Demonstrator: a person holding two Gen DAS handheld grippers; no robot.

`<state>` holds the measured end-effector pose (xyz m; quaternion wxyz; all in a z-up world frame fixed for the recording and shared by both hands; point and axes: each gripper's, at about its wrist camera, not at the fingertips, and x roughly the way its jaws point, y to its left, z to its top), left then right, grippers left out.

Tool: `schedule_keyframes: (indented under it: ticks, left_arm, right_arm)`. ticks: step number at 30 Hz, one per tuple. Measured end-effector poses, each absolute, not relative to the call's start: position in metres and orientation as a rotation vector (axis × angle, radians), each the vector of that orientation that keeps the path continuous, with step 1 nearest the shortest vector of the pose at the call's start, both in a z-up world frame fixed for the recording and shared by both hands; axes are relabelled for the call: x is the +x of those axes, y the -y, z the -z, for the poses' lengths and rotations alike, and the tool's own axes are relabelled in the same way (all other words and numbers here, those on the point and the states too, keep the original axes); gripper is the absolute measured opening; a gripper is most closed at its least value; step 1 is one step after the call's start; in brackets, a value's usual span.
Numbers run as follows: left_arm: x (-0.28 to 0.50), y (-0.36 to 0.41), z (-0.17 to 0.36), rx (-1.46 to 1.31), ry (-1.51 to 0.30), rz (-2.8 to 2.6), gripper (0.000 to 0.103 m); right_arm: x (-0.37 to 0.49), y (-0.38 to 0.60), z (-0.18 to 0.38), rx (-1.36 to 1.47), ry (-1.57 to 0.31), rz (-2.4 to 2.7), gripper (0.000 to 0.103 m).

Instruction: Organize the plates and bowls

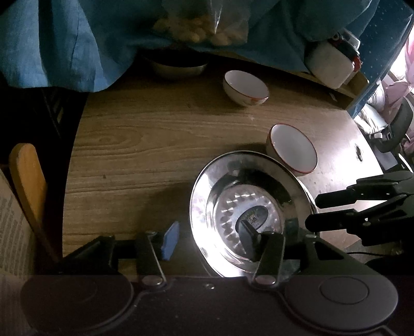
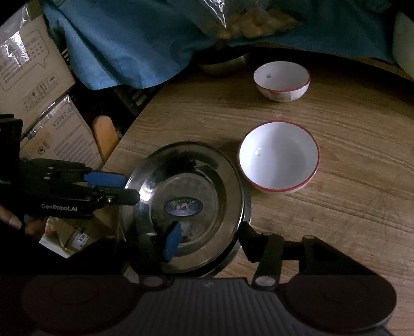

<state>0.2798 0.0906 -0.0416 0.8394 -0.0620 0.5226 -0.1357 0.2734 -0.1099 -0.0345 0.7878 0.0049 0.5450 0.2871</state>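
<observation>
A shiny steel plate [image 1: 248,214] [image 2: 186,204] with an oval sticker lies on the wooden table [image 1: 145,144]. A second steel rim shows just under it. Both grippers straddle its rim from opposite sides with jaws spread. My left gripper [image 1: 209,239] also shows in the right wrist view [image 2: 129,187]; my right gripper [image 2: 207,243] also shows in the left wrist view [image 1: 314,212]. A white red-rimmed bowl [image 1: 293,148] [image 2: 279,156] stands beside the plate. A second such bowl [image 1: 245,88] [image 2: 282,80] stands farther back. A steel bowl [image 1: 178,67] [image 2: 225,62] sits under the cloth.
A blue cloth [image 2: 134,44] hangs over the back of the table, with a clear bag of pale food [image 2: 256,23] on it. Cardboard boxes [image 2: 38,85] and a wooden paddle [image 1: 28,181] stand off the table's left edge. A white container [image 1: 331,62] sits back right.
</observation>
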Motion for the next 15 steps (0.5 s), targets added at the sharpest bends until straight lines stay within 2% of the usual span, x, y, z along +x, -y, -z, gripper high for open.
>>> schedule_keyframes:
  ticks: [1,3,6,12,15]
  left_arm:
    - [0.28,-0.091,0.042,-0.132,-1.104,0.286,0.06]
    - [0.281,-0.091,0.041,-0.132,-1.098,0.28,0.074]
    - [0.283,-0.093,0.038,-0.128,-1.072,0.261,0.087]
    - [0.29,-0.1,0.033,-0.142,-1.019,0.19,0.102]
    - [0.296,-0.107,0.033,-0.176,-1.001,0.13,0.102]
  right_arm:
    - [0.274,0.11,0.034,0.011,-1.174,-0.616,0.058]
    - [0.274,0.111,0.033,0.013,-1.169,-0.61,0.063]
    - [0.275,0.114,0.032,0.018,-1.161,-0.6,0.07]
    - [0.277,0.117,0.029,0.027,-1.139,-0.588,0.085]
    - [0.278,0.12,0.027,0.039,-1.122,-0.584,0.089]
